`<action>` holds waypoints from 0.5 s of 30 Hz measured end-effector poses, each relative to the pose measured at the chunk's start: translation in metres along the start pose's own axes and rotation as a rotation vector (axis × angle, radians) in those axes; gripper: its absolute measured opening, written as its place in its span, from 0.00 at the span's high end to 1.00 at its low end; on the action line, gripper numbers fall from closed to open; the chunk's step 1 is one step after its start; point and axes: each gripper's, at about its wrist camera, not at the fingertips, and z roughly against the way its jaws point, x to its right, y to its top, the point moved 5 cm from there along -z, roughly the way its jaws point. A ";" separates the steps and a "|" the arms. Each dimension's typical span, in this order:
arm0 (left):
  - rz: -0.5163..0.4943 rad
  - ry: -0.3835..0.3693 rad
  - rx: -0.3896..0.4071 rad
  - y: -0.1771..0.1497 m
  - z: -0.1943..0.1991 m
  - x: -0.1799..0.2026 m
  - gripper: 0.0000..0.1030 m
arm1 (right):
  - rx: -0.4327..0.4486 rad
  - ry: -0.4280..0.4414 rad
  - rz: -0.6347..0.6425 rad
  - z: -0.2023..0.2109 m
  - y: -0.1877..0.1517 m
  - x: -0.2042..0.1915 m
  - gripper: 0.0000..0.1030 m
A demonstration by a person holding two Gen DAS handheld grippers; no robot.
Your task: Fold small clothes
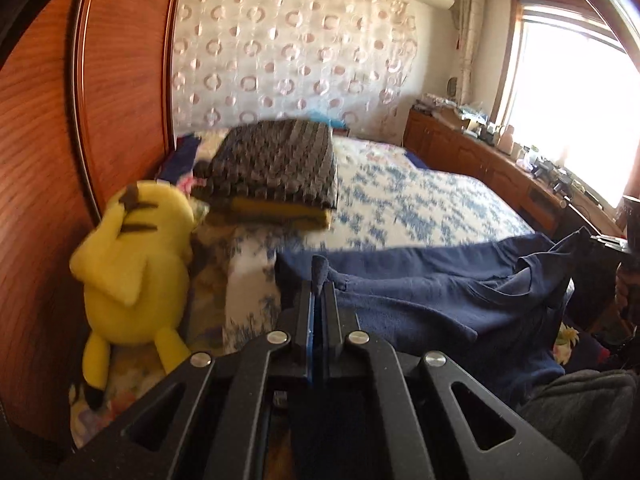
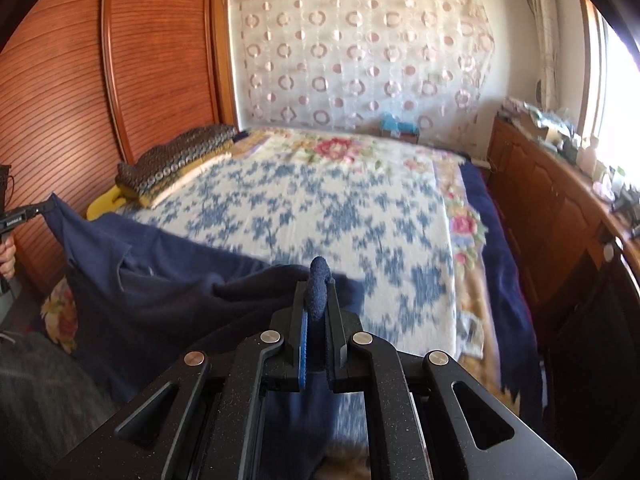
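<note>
A dark navy blue cotton garment (image 1: 420,292) is stretched between two black two-finger grippers above the near edge of a bed covered with a white quilt printed with blue flowers (image 2: 320,208). The left gripper (image 1: 319,280) is clenched on a bunched fold of the navy cloth, and the right gripper (image 2: 318,296) is clenched on another bunched fold. The middle of the garment sags onto the quilt's near edge.

Each pinch holds only a small tuft of cloth, so a sharp tug could likely pull the fabric free. An uneven spread would probably leave wrinkles.

A yellow plush toy with dark stripes (image 1: 132,264) lies at the bed's left edge against a reddish wooden headboard (image 1: 100,100). Beside it sits a grey patterned folded blanket on a yellow cushion (image 1: 276,164). Both are close enough to crowd the garment's left end.
</note>
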 end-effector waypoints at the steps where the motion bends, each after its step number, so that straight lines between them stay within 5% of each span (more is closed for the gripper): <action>1: 0.002 -0.002 -0.010 -0.004 -0.002 -0.001 0.98 | -0.017 0.004 -0.005 -0.004 -0.009 -0.001 0.96; 3: 0.006 0.006 -0.029 -0.009 -0.008 -0.005 0.94 | -0.050 -0.002 -0.008 -0.014 -0.023 -0.003 0.96; 6: 0.013 0.028 -0.024 -0.009 -0.007 -0.009 0.65 | -0.076 -0.043 -0.006 -0.023 -0.031 0.001 0.91; 8: 0.014 0.030 -0.014 -0.004 -0.008 -0.012 0.55 | -0.073 -0.060 -0.001 -0.025 -0.029 0.005 0.80; 9: 0.011 0.031 -0.014 -0.001 -0.009 -0.014 0.48 | -0.066 -0.076 0.002 -0.026 -0.026 0.007 0.63; 10: 0.006 0.033 -0.005 0.003 -0.012 -0.014 0.44 | -0.058 -0.083 0.000 -0.026 -0.024 0.010 0.50; 15: -0.017 0.052 -0.006 0.021 -0.038 -0.015 0.44 | -0.024 -0.096 0.022 -0.038 -0.006 0.016 0.47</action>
